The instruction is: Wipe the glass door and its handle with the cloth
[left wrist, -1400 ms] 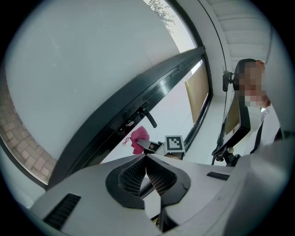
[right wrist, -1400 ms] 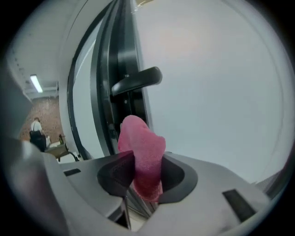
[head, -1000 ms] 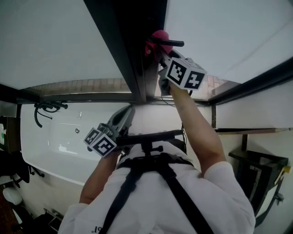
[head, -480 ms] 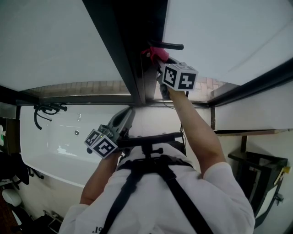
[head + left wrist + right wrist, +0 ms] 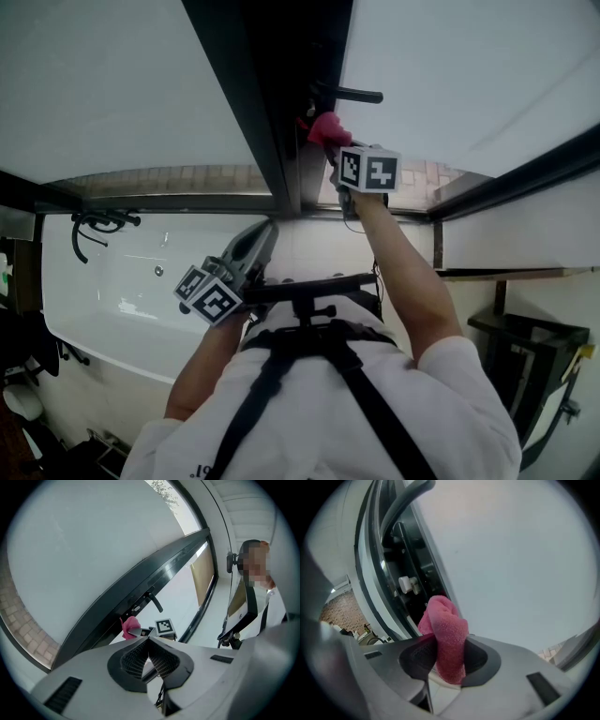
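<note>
Bathtub (image 5: 112,300) filled the lower left of the head view, well apart from your work. Right of it, your left gripper (image 5: 266,231) hung low at your chest on a bent arm, pointing up toward the dark door frame (image 5: 272,112). Its own view showed what the head view could not: the tongs were clenched tip to tip with nothing between them.

At centre, your right arm was stretched straight up, and the right gripper (image 5: 330,141) pressed the pink cloth (image 5: 324,127) against the frame, just below the black handle (image 5: 354,94). The right gripper view showed the tongs grasping the cloth (image 5: 446,637), a folded wad standing up between the pads, with the latch hardware close behind it. The left gripper view gave the side look: the cloth (image 5: 130,626) was low and left of the handle (image 5: 154,602). I could not tell whether the two touched.

To the right, the glass door (image 5: 469,66) spread wide and unobstructed up to the frame's upper right corner. The frame edge hemmed the cloth on the left.
</note>
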Demonstrator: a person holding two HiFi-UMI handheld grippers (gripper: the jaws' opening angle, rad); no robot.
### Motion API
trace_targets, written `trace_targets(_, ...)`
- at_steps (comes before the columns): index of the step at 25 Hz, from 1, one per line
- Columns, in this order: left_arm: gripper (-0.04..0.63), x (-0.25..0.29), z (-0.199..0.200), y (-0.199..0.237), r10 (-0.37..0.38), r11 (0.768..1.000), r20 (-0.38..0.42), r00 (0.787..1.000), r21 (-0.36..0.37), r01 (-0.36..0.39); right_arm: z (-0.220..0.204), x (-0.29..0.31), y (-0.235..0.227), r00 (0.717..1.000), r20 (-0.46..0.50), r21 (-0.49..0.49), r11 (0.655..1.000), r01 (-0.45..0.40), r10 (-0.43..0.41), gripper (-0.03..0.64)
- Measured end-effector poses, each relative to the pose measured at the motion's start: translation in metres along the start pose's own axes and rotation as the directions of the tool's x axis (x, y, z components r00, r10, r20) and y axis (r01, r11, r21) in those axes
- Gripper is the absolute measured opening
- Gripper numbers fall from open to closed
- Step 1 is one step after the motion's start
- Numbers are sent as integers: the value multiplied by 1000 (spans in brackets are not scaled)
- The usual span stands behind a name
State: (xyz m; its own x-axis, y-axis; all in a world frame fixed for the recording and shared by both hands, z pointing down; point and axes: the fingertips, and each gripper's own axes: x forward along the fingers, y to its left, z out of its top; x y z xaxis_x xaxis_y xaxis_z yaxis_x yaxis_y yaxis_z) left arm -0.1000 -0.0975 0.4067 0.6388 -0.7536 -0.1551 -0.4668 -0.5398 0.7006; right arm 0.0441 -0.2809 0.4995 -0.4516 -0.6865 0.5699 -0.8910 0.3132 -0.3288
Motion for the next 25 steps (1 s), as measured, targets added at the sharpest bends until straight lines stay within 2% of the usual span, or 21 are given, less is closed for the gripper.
trace_targets(8,-6,7,-4,0,-27,1000,-29,999,-10,27,-24,-40,8,999,37,-94,996,4,0,132)
trace_targets(14,-6,21,-7,-8,-62,998,-54,997,-5,62,-23,-82,23,994,100,-142,990,-18,32,132)
trace_targets(25,-6,38,-19,-17,-97,995,-93,991,-2,97,-29,-126,41,982,168,-151,987,-57,82,132)
